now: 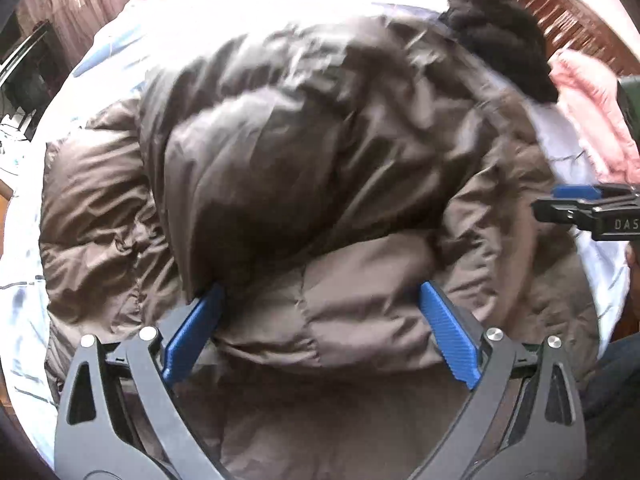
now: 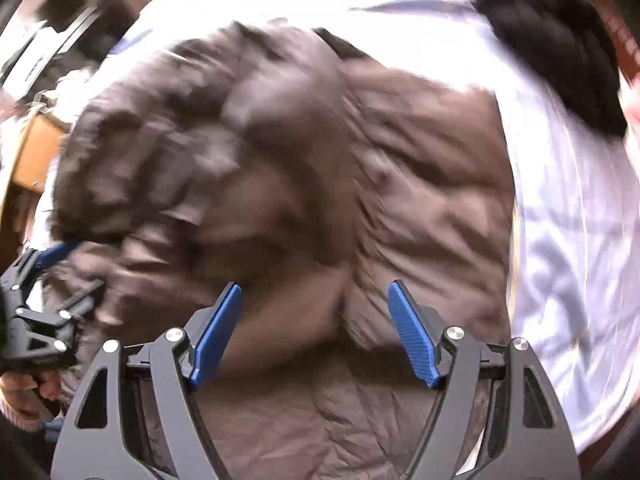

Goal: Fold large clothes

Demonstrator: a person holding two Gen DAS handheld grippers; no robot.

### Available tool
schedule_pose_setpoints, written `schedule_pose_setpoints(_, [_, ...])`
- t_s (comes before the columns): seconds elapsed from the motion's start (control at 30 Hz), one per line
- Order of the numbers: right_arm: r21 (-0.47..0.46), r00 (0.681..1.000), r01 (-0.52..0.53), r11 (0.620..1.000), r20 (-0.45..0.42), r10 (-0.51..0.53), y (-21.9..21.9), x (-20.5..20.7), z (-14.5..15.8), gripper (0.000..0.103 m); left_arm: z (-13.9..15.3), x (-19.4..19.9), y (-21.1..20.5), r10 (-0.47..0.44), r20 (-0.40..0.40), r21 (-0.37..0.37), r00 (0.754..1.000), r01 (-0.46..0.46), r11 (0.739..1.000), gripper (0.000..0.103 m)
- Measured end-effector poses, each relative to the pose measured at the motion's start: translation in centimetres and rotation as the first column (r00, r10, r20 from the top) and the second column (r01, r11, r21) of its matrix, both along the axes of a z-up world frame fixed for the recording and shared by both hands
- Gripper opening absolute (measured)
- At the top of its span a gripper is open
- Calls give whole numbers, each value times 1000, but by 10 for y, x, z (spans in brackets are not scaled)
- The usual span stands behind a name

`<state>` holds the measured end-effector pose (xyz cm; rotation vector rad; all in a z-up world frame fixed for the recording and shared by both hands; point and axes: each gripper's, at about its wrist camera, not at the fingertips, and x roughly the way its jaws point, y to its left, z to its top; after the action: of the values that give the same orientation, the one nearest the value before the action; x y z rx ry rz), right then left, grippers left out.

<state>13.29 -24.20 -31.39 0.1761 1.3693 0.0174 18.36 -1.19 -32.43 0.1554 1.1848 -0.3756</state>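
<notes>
A brown puffy jacket (image 1: 304,168) lies bunched and partly folded on a bed covered with a white sheet (image 1: 24,312). Its black fur trim (image 1: 496,32) sits at the upper right. My left gripper (image 1: 322,288) points down over the jacket's near fold, jaws wide open, with fabric below them but not pinched. In the right wrist view the same jacket (image 2: 420,200) fills the frame, blurred, and my right gripper (image 2: 315,285) hangs open above it. Each tool shows in the other's view: right fingers (image 1: 576,208), left fingers (image 2: 52,256).
A pink quilt (image 1: 592,120) lies at the head of the bed by a wooden headboard (image 1: 560,12). Bare white sheet (image 2: 568,220) runs along the jacket's right side. Dark furniture (image 1: 28,76) stands beyond the bed's left edge. A person's hand (image 2: 24,396) grips the left tool.
</notes>
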Motion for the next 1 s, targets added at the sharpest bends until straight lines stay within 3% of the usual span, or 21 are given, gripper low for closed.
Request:
schedule_pose_setpoints(0.13, [20,994,80,997,-82,-78,-29,4,-56,81,-20,8,-11,19,-10,43,1000,-18,999,101])
schedule_pose_setpoints(0.2, [45,990,104,994,-102,-99,-34,10,-60,81,-16,5,-14,9,-17,68,1000,-7,998,101])
schedule_pose_setpoints(0.33, [106,983,91,990,-169,-72,-37,16,-30,81,14,-8,-17,-89,-60,32,994,91,995,100])
schedule_pose_setpoints(0.43, [159,996,21,987,-89,-7,-40,18,10,88,34,-21,-10,-201,-75,-40,977,199,979,100])
schedule_pose_setpoints(0.53, [174,999,31,984,-20,-28,-53,29,28,90,60,-19,17,-206,-28,-144,978,200,969,101])
schedule_pose_setpoints(0.6, [205,997,76,976,-24,-72,-70,34,30,90,73,-9,34,-131,19,-180,991,133,975,101])
schedule_pose_setpoints(0.63, [213,994,111,971,-32,-107,-81,36,27,90,76,-3,42,-75,46,-163,996,81,983,101])
schedule_pose_setpoints(0.67, [209,990,141,968,-38,-136,-85,29,28,90,77,6,56,35,91,-89,995,-26,996,101])
schedule_pose_setpoints(0.73, [180,979,201,963,-57,-194,-92,27,22,90,67,21,82,191,131,52,973,-199,979,101])
schedule_pose_setpoints(0.77, [160,974,226,961,-70,-217,-84,23,16,90,60,27,96,248,122,81,961,-259,963,101])
schedule_pose_setpoints(0.87, [160,950,304,939,-120,-287,-101,20,-11,90,28,37,146,374,14,45,927,-375,926,101])
schedule_pose_setpoints(0.97, [181,917,389,903,-171,-360,-118,19,-51,90,-18,39,180,460,-54,172,886,-446,879,101])
schedule_pose_setpoints(1.0, [173,910,405,898,-168,-378,-121,20,-63,90,-34,38,188,458,-77,162,885,-442,882,101])
